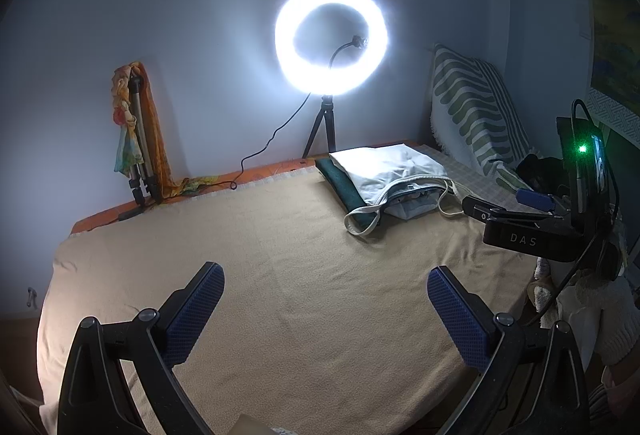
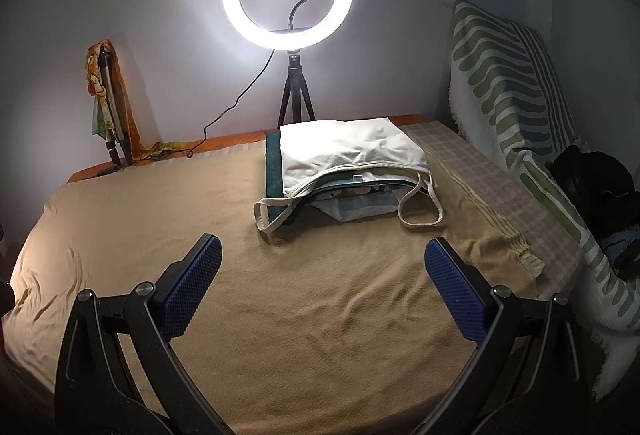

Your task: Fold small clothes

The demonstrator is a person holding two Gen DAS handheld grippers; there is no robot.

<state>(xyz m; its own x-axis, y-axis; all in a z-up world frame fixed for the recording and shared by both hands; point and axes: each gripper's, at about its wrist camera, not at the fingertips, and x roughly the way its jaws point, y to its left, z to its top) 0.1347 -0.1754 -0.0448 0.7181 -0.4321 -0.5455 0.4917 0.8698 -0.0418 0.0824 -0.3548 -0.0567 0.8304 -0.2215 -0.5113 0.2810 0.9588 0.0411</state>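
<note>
While both grippers hang over the tan blanket (image 2: 320, 315) with jaws spread wide and nothing between them, the clothes sit inside a white tote bag (image 2: 352, 151) lying flat toward the far side, its mouth facing the jaws. It lies straight ahead of the right gripper (image 2: 322, 275), the nearer one, and ahead-right of the left gripper (image 1: 326, 309). Bare blanket lies between, with the green-striped cushion (image 2: 516, 83) close on the right.

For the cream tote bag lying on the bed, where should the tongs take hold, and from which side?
Grip the cream tote bag by its right strap loop, which lies loose on the tan blanket beside the open mouth. Probably come from the near side with the right tongs, open and facing it; the flat bag body offers no edge to pinch.
</note>
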